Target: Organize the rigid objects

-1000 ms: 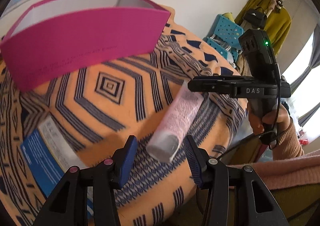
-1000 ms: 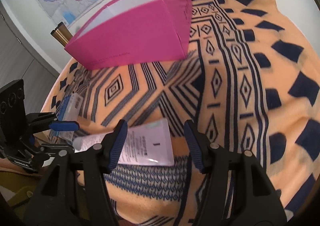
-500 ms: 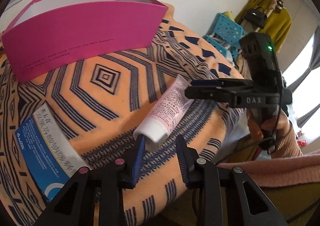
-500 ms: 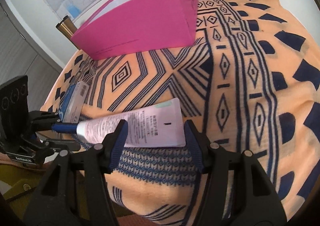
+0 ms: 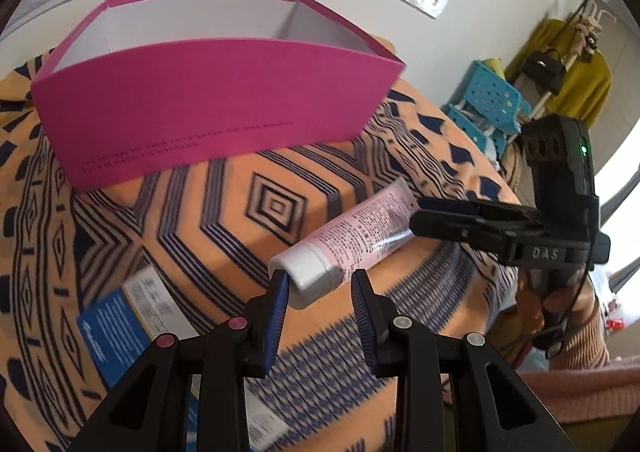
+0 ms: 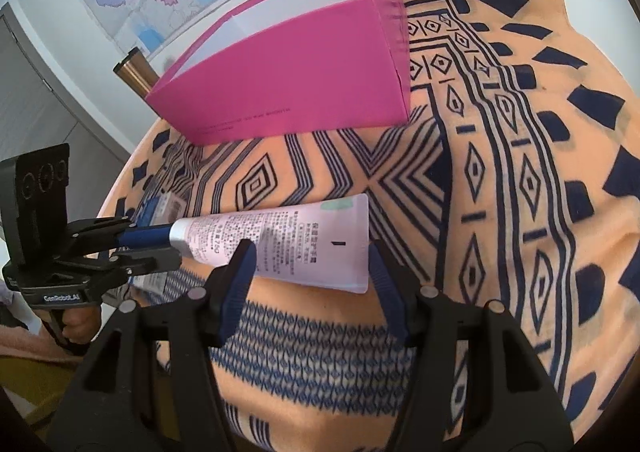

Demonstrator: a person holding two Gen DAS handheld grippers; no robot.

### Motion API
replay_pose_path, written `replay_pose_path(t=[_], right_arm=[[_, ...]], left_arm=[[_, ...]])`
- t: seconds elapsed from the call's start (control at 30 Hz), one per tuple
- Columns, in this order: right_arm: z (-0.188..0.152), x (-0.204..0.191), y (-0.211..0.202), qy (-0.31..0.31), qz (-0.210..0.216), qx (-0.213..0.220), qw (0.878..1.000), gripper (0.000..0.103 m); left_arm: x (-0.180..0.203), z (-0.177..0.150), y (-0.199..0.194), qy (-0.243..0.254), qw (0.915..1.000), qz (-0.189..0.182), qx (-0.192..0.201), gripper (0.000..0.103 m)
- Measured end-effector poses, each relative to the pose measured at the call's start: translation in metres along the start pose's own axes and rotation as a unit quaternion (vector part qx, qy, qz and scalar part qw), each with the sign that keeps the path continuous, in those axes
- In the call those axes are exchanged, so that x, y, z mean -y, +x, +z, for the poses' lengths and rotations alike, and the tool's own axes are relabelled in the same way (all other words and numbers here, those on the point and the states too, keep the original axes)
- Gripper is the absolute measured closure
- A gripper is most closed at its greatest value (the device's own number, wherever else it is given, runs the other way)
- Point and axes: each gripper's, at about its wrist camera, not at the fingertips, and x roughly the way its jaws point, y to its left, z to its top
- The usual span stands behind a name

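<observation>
A pink-and-white tube (image 5: 352,236) with a white cap is held off the patterned orange cloth (image 5: 240,187). My left gripper (image 5: 320,288) is shut on the cap end; it also shows in the right wrist view (image 6: 148,240). My right gripper (image 6: 308,256) is open, its fingers either side of the tube's flat crimped end (image 6: 340,244); it shows in the left wrist view (image 5: 444,215). An open pink box (image 5: 224,99) with a white inside stands behind, also seen in the right wrist view (image 6: 296,83).
A blue-and-white flat packet (image 5: 132,316) lies on the cloth to the left of my left gripper. A brass-coloured cylinder (image 6: 134,75) stands behind the box. A blue plastic stool (image 5: 492,103) and a coat rack (image 5: 576,63) are off the table to the right.
My left gripper closed on the tube's cap and lifted it; the tube now hangs level above the cloth. Both views drew back a little from the box.
</observation>
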Motion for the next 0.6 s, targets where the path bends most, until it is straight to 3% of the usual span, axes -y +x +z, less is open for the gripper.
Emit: replay_pose_path(t=[0.23,0.6], right_arm=[[0.009,0.004,0.012,0.017,0.015,0.002,1.000,0.042],[0.016,0.005,0.023,0.021,0.016,-0.002,1.000,0.042]], left_arm=[[-0.012,0.010,0.004,-0.008,0.9996,0.024,0.008,0.071],[-0.016,0.015,0.007,-0.010,0.9995,0.030,0.007,0.069]])
